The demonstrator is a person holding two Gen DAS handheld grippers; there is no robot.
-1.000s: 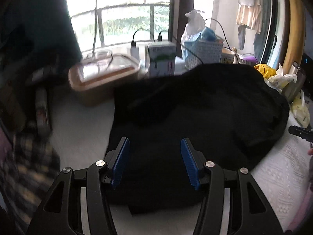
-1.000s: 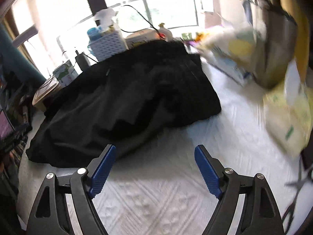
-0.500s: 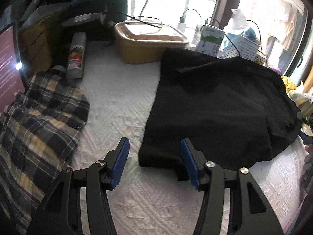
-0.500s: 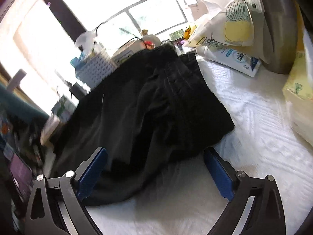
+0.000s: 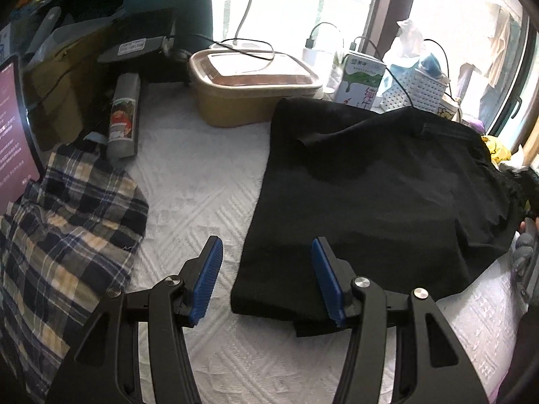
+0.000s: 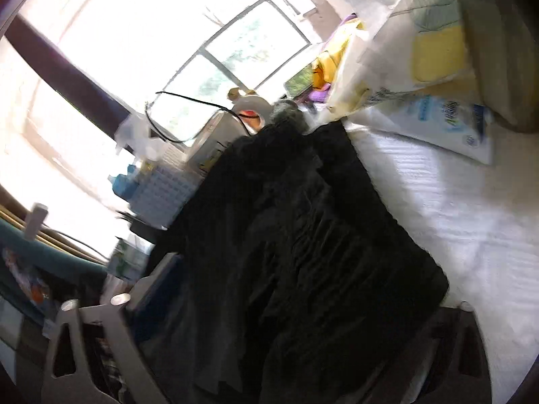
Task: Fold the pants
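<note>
1. the left tongs (image 5: 266,279) are released: the two blue pads (image 5: 206,281) stand wide apart and nothing is between them that they press.
2. the black pants (image 5: 370,195) lie spread on the white textured cover (image 5: 202,188), ahead of the left tongs and to their right side. the near left corner of the pants lies in the gap of the tongs, close to the right pad, and a small flap of the cloth goes under the right finger.
3. to the left of the left tongs lies a plaid cloth (image 5: 67,229), apart from the pants, with a strip of white cover between the two.
4. far ahead of the left tongs stands a brown box with a clear lid (image 5: 252,91). left of it a spray can (image 5: 124,116) lies on its side. right of it are a milk carton (image 5: 362,79) and a white basket (image 5: 416,89), both just behind the far edge of the pants.
5. in the right wrist view the picture is blurred. the right tongs (image 6: 286,346) are low over the pants (image 6: 303,252), and the black cloth fills the space between the two fingers.
6. i cannot tell if the right tongs are released or grasping the cloth, because the pads are not clear in the blur.
7. to the right of the right tongs the white cover (image 6: 454,202) is in view, and far ahead on that side lie plastic packages (image 6: 434,107).
</note>
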